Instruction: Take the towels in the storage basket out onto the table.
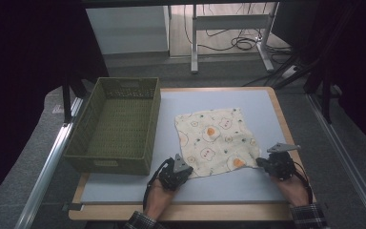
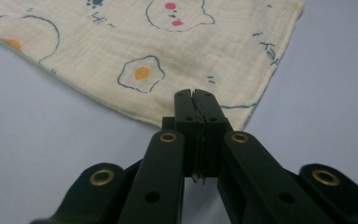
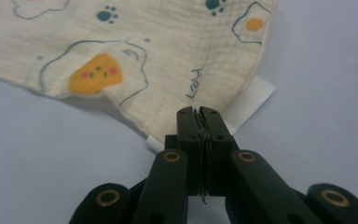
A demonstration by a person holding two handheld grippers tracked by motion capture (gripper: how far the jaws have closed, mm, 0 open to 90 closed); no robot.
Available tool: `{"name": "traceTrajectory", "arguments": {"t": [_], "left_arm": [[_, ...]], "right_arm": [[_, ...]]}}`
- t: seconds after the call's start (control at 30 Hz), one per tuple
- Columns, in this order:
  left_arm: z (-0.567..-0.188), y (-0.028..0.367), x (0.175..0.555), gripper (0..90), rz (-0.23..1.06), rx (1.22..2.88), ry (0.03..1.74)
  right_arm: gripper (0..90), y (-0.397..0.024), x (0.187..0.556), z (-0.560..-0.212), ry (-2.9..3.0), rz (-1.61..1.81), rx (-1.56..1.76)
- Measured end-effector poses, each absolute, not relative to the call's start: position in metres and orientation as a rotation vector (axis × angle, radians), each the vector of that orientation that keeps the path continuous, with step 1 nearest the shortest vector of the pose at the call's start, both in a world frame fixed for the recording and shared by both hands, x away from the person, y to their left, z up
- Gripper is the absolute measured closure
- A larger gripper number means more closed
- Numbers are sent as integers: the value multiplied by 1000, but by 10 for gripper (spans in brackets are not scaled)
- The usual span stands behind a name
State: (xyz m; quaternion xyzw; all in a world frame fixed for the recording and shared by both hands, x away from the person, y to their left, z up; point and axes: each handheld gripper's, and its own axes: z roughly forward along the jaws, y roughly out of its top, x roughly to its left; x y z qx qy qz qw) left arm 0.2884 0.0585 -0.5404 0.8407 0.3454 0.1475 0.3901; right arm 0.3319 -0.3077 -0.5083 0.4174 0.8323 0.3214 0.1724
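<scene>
A cream cloth (image 1: 217,136) printed with fried eggs and small animals lies flat on the pale blue table top (image 1: 219,187). My left gripper (image 1: 182,163) sits at the cloth's near left corner. In the left gripper view its jaws meet over the edge of the cloth (image 2: 168,42), so the left gripper (image 2: 196,94) is shut on that corner. My right gripper (image 1: 259,162) is at the near right corner. There the right gripper (image 3: 196,111) is shut on the hem of the cloth (image 3: 168,46), beside a white label (image 3: 255,99).
An empty green woven basket (image 1: 107,164) stands on the left part of the table, just left of the cloth. The wooden table edge (image 1: 286,129) runs close on the right. Table legs and cables (image 1: 240,43) lie on the floor beyond.
</scene>
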Motion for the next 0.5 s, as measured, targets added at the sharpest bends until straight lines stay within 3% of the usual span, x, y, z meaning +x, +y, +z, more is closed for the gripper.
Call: {"name": "traceTrajectory", "arguments": {"t": [0.5], "left_arm": [[-531, 88, 256, 896, 259, 2149, 862]], "right_arm": [[879, -309, 262, -504, 2400, 1009, 1138]]}}
